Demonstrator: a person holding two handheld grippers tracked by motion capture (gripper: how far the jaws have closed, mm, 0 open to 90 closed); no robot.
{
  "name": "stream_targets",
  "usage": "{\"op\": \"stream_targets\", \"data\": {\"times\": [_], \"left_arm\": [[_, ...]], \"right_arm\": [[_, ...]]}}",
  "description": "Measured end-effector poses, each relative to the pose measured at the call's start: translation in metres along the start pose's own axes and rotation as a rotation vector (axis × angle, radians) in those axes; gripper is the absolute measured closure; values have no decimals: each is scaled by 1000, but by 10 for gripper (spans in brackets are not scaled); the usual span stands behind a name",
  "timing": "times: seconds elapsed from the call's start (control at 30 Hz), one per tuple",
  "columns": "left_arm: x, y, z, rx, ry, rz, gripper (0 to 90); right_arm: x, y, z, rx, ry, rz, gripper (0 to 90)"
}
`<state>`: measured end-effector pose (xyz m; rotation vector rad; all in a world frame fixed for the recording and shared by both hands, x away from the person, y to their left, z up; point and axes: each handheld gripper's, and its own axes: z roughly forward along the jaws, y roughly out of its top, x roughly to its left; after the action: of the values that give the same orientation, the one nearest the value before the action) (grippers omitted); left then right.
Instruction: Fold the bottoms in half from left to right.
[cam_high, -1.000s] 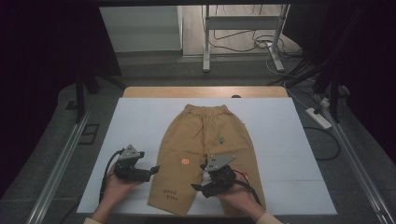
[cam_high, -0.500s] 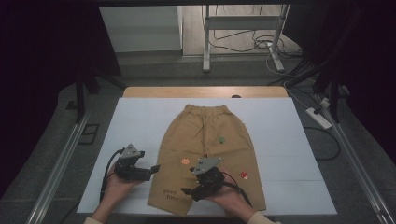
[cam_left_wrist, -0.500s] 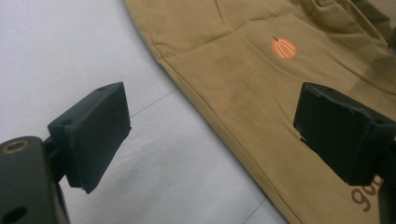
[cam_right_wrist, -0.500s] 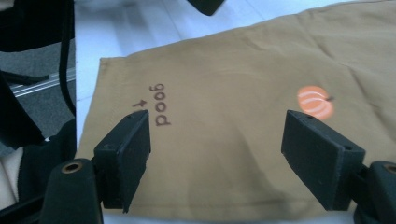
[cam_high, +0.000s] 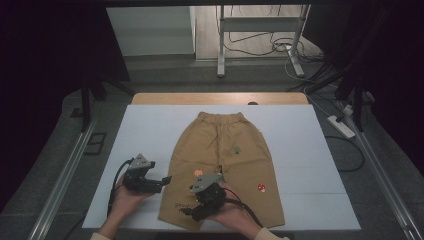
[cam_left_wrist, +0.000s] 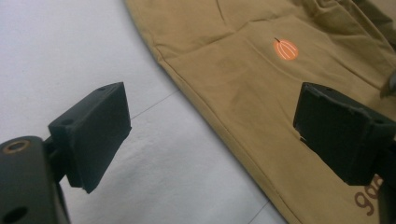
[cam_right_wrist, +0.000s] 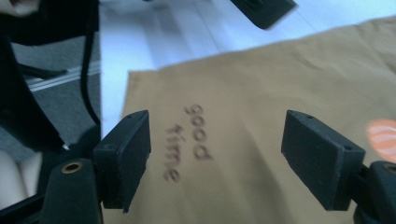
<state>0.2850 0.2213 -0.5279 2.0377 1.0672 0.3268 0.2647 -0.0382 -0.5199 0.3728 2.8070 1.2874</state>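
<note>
Tan trousers (cam_high: 225, 167) lie flat on the white surface (cam_high: 150, 130). Left tool (cam_left_wrist: 210, 135), jaws wide, sits by the left leg's outer edge; right tool (cam_right_wrist: 215, 154), also spread, hovers over "good time" print (prob. not touching).

trousers (cam_left_wrist: 261, 107): waistband and far leg cut off by frame | "good time" print (cam_right_wrist: 189, 140): blurred | small mushroom patch (cam_high: 261, 188): detail unreadable

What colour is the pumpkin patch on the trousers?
Orange pumpkin patch, clearest in the left gripper view.
</note>
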Motion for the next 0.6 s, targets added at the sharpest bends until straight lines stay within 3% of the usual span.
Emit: {"op": "stream_targets", "data": {"times": [0.23, 0.6], "left_arm": [[0, 0, 1, 3, 2, 1, 110], [1, -1, 0, 2, 3, 7, 110]], "right_arm": [[20, 12, 23, 29, 34, -66, 243], [32, 17, 44, 45, 56, -94, 262]]}}
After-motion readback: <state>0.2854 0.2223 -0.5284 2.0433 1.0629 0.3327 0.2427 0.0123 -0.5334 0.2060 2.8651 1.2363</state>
